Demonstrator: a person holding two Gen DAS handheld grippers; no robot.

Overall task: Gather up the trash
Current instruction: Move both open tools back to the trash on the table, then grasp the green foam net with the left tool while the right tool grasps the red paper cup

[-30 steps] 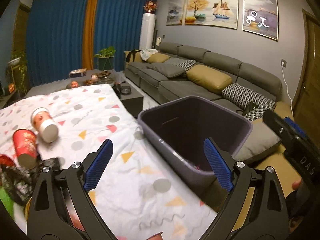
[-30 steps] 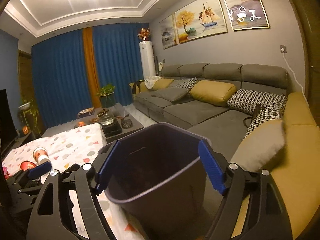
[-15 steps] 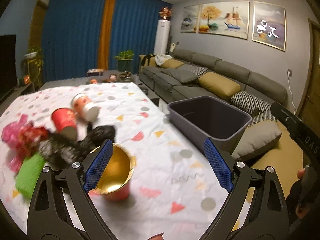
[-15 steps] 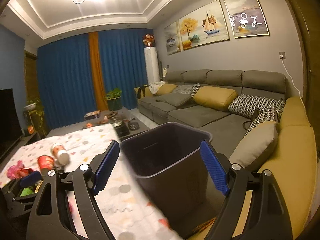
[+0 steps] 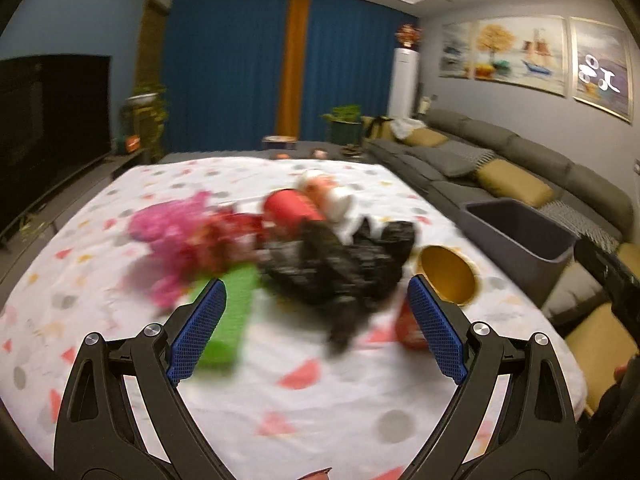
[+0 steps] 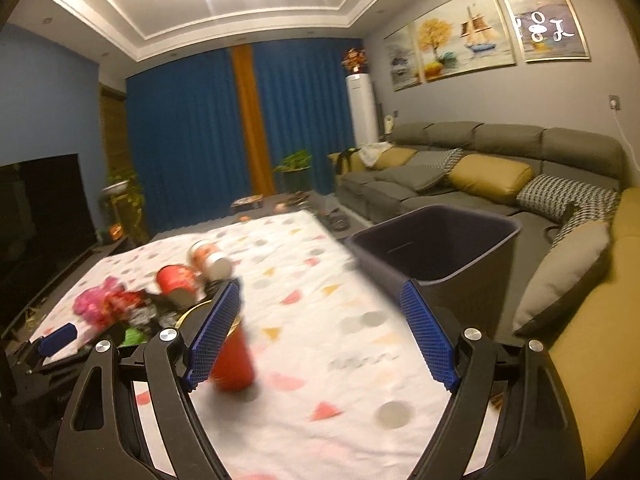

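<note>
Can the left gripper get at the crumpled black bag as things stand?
Probably yes. The left gripper is open and empty, and the black bag lies just ahead between its fingers, on top of the pile with nothing over it; blur hides the exact gap.

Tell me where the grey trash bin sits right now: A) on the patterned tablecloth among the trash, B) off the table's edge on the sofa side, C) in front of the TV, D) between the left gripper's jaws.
B: the grey trash bin stands past the tablecloth edge, beside the sofa.
</note>
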